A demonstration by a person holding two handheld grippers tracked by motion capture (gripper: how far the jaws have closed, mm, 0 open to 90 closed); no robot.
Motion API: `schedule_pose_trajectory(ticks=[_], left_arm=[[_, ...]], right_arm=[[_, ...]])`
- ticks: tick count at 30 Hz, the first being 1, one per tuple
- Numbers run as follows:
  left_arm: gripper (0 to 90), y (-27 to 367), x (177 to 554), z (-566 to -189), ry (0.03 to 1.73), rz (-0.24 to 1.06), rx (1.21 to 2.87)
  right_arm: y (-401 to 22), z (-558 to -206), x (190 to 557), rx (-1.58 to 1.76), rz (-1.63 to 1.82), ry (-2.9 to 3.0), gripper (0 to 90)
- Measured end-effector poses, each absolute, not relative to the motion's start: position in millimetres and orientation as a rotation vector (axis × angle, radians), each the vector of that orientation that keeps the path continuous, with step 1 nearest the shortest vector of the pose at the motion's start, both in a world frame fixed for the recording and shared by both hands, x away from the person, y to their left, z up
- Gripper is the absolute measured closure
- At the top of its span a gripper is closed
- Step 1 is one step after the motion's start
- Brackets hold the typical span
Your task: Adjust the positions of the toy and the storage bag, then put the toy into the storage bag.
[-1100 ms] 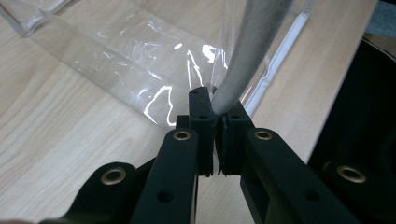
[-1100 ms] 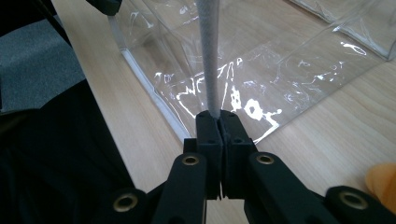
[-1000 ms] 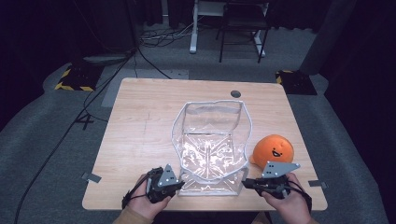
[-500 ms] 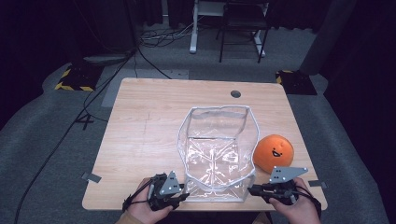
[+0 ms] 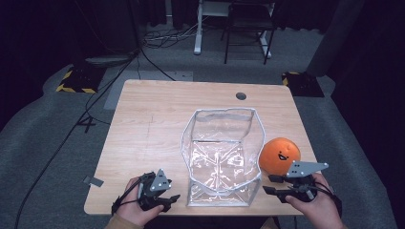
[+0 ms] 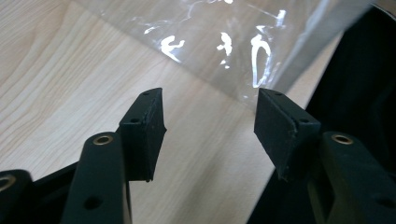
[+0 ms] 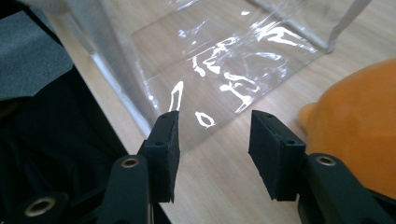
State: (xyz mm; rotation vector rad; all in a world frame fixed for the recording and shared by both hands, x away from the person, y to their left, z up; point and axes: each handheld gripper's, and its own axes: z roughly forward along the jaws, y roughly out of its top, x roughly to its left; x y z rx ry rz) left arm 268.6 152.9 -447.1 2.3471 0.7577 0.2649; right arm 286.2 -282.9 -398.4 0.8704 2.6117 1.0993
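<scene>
Two grippers: jaws have just been opening, nothing between them
Left gripper [image 5: 168, 199]: at clear bag's [image 5: 222, 157] 7 o'clock corner
Right gripper [image 5: 271, 184]: at 4 o'clock, beside orange toy [image 5: 279, 153]

Wide bare table [image 5: 153, 124] to my left and far side: free passage there. Clear plastic bag [image 5: 222, 157] stands open-topped mid-table, blocking the straight line between my two grippers. Orange toy [image 5: 279, 153] sits just beside the bag's right wall, crowding my right gripper [image 5: 274, 185]. Near edge tight.
</scene>
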Motion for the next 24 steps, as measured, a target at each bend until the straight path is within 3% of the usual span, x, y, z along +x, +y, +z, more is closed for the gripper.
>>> schedule_pose_trajectory(ticks=[8, 24], left_arm=[[36.9, 170, 292, -459, 0.903, 0.362, 2.288], [30.0, 213, 320, -493, 1.139, 0.359, 2.185]], right_arm=[[-296, -388, 297, 0.908, 1.055, 2.568, 52.5], [-336, -365, 327, 1.019, 1.002, 2.461, 45.5]])
